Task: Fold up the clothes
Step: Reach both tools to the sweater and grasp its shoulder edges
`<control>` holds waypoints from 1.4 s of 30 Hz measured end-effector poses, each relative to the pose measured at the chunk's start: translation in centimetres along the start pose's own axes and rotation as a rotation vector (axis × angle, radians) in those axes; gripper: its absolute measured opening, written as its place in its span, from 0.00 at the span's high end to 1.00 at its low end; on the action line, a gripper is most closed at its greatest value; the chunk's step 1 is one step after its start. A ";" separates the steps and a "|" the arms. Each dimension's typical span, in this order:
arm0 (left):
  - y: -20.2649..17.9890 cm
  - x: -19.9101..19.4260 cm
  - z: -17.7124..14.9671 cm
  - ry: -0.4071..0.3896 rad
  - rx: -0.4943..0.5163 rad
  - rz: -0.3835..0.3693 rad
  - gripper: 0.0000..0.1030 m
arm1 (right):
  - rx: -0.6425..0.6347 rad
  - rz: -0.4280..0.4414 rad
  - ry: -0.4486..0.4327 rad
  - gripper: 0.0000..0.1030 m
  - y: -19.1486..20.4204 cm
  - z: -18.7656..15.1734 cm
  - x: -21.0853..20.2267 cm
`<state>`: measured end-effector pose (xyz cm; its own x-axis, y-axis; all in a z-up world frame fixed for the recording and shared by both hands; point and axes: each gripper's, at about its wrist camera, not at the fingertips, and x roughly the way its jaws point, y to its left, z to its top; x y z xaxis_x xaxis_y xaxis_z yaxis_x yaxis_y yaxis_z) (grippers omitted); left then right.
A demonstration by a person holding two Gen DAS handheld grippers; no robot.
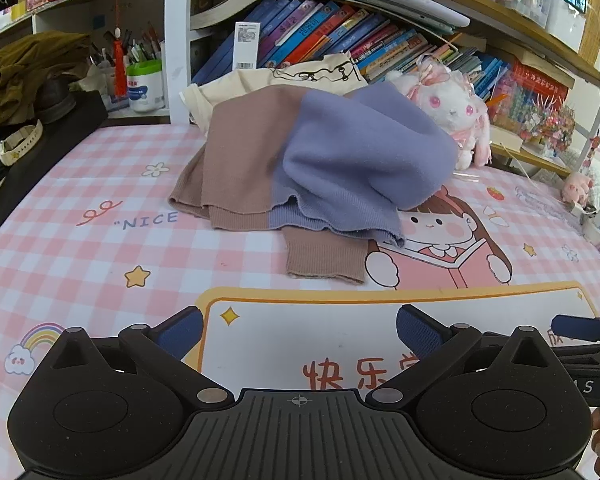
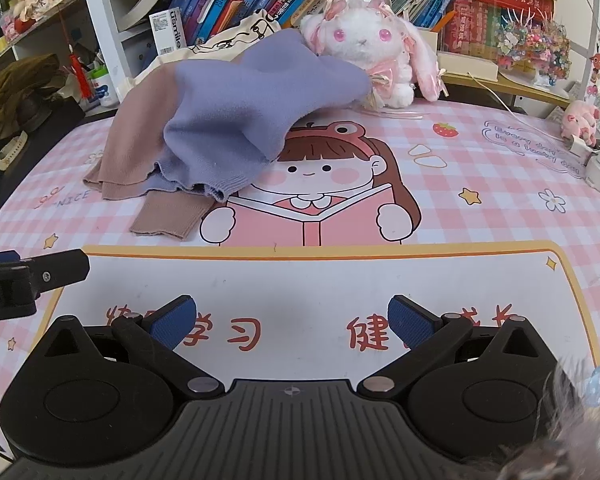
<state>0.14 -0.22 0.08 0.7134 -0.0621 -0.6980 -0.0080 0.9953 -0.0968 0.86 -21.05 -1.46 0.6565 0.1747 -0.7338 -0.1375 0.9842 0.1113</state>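
A crumpled knit sweater (image 1: pixel 320 160) in brown and lavender lies heaped on the pink checked desk mat (image 1: pixel 80 248), one brown cuff (image 1: pixel 324 260) pointing toward me. In the right wrist view the same sweater (image 2: pixel 220 120) sits at the upper left. A cream garment (image 1: pixel 292 76) with a black line drawing lies behind it. My left gripper (image 1: pixel 300 330) is open and holds nothing, well short of the cuff. My right gripper (image 2: pixel 292 322) is open too, over the mat's white panel. The right gripper's blue tip (image 1: pixel 576 328) shows beside the left; the left gripper's tip (image 2: pixel 32 272) shows at the right view's left edge.
A white plush rabbit (image 2: pixel 364 52) sits against the sweater's far right. Bookshelves with books (image 1: pixel 340 36) stand behind. An olive cloth (image 1: pixel 28 72), a watch (image 1: pixel 20 144) and a pen cup (image 1: pixel 144 84) lie at the left. A pink pig toy (image 2: pixel 580 120) and chargers sit far right.
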 end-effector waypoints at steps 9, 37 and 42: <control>-0.4 0.2 -0.1 0.006 -0.020 -0.010 0.00 | -0.003 0.020 0.001 0.00 -0.7 0.0 0.2; -5.6 1.6 -0.5 0.035 0.001 0.094 0.00 | -0.029 0.089 -0.114 0.00 -5.6 0.9 1.5; -6.6 2.2 -0.4 0.050 -0.012 0.113 0.00 | 0.022 0.104 -0.141 0.00 -7.0 1.0 2.2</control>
<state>1.48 -6.93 -1.11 0.6714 0.0464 -0.7397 -0.0947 0.9952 -0.0236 4.01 -27.53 -3.13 0.7374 0.2765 -0.6162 -0.1951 0.9607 0.1975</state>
